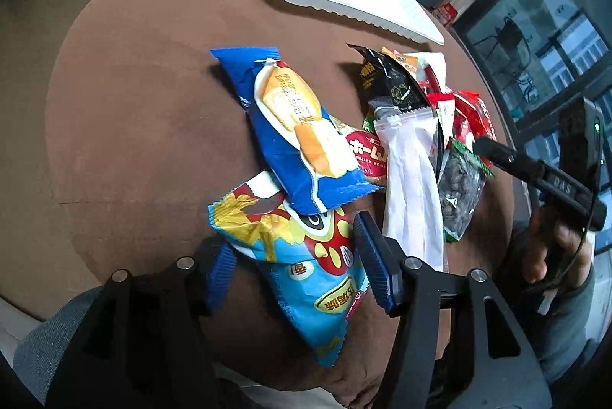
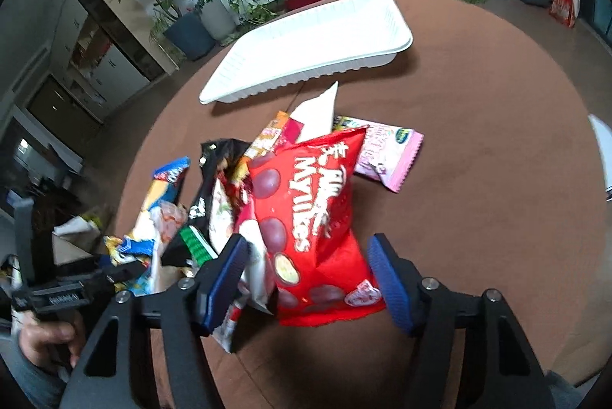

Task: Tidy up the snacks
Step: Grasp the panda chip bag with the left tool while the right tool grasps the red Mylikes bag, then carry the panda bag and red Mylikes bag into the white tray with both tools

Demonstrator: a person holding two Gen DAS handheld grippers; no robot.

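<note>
A light blue snack bag (image 1: pixel 306 267) lies on the brown round table (image 1: pixel 145 103) between the blue pads of my left gripper (image 1: pixel 296 263), which stands open around it. A dark blue bread packet (image 1: pixel 294 130) overlaps its far end. In the right wrist view a red Mylikes bag (image 2: pixel 306 210) rests against the snack pile, between the pads of my right gripper (image 2: pixel 306 279). Those jaws are open, with small gaps at both sides of the bag. The white tray (image 2: pixel 287 80) sits empty behind the pile.
The pile also holds a black packet (image 1: pixel 382 84), a white packet (image 1: pixel 413 179), a bag of dark seeds (image 1: pixel 459 187) and a pink packet (image 2: pixel 386 156). Potted plants (image 2: pixel 191 11) and a low white cabinet stand beyond the table. Bare tabletop (image 2: pixel 497 141) lies right of the pile.
</note>
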